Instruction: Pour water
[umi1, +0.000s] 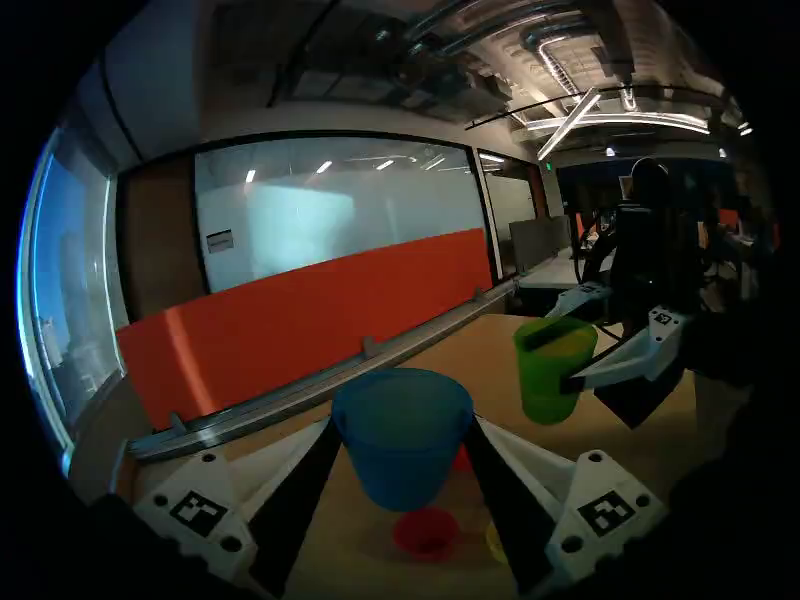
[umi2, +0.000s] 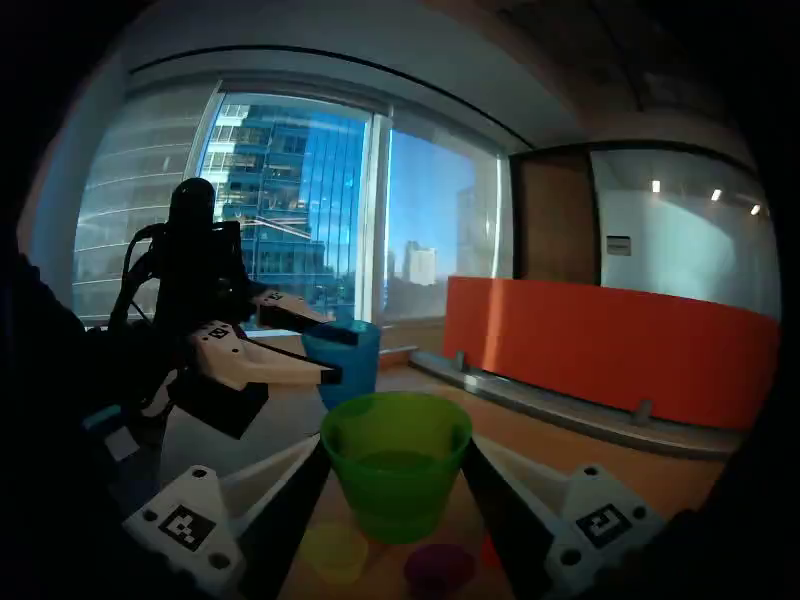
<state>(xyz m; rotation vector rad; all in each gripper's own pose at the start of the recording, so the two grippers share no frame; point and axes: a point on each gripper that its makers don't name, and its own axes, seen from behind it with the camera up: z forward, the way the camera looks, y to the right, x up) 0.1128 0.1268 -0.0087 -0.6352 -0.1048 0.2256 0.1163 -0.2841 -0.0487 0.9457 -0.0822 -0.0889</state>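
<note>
In the left gripper view my left gripper (umi1: 403, 445) is shut on a blue cup (umi1: 402, 435), held upright above the wooden table (umi1: 480, 350). Farther right, the right gripper (umi1: 575, 345) is shut on a green cup (umi1: 550, 367). In the right gripper view my right gripper (umi2: 397, 470) holds the green cup (umi2: 397, 462) upright between both fingers, with liquid visible inside it. Beyond it on the left, the left gripper (umi2: 330, 350) holds the blue cup (umi2: 343, 362).
Small cups stand on the table below: a red one (umi1: 426, 531) and a yellow one (umi1: 494, 543) under the blue cup, a yellow one (umi2: 335, 551) and a purple one (umi2: 440, 569) under the green cup. An orange partition (umi1: 320, 310) runs along the table's far edge.
</note>
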